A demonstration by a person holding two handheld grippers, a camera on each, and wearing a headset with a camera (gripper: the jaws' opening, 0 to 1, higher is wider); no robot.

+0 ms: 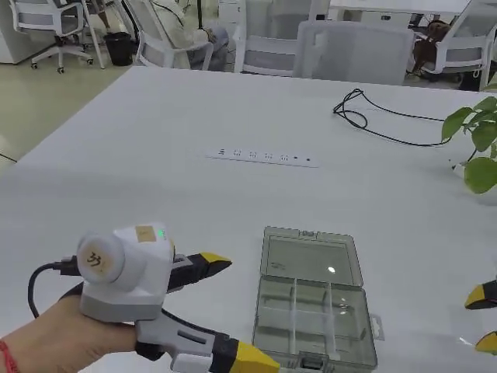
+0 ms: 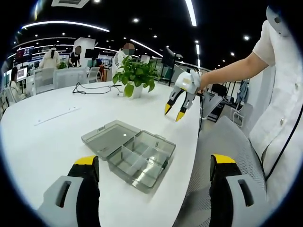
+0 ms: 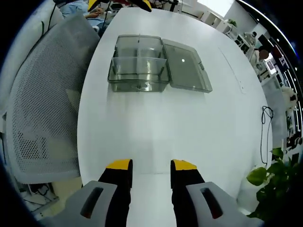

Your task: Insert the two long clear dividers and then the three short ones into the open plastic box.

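Head view: white tabletop (image 1: 155, 155) with a smoke-grey clear plastic box (image 1: 264, 315) lying open near the front edge, its hinged lid (image 1: 311, 256) folded flat on the far side. Clear upright dividers (image 1: 295, 307) stand inside the tray and split it into compartments; exact count not readable.

Left gripper (image 1: 237, 311): grey body, yellow-tipped black jaws, held in a hand (image 1: 70, 338) at lower left, just beside the box. Jaws spread wide with nothing between them; its own view confirms this (image 2: 155, 163), with the box (image 2: 137, 177) ahead on the table.

Right gripper (image 1: 485, 318): yellow tips at the right edge of the head view, well apart from the box. In its own view (image 3: 151, 164) the jaws are parted by a narrower gap over bare table, empty, with the box (image 3: 137, 86) and lid (image 3: 187, 66) further ahead. It also shows in the left gripper view (image 2: 173, 113), raised above the table.

Also on the table: flat white power strip (image 1: 262, 156), looped black cable (image 1: 365, 116), green leafy plant (image 1: 477, 148). Grey mesh chair (image 3: 42, 109) beside the table edge
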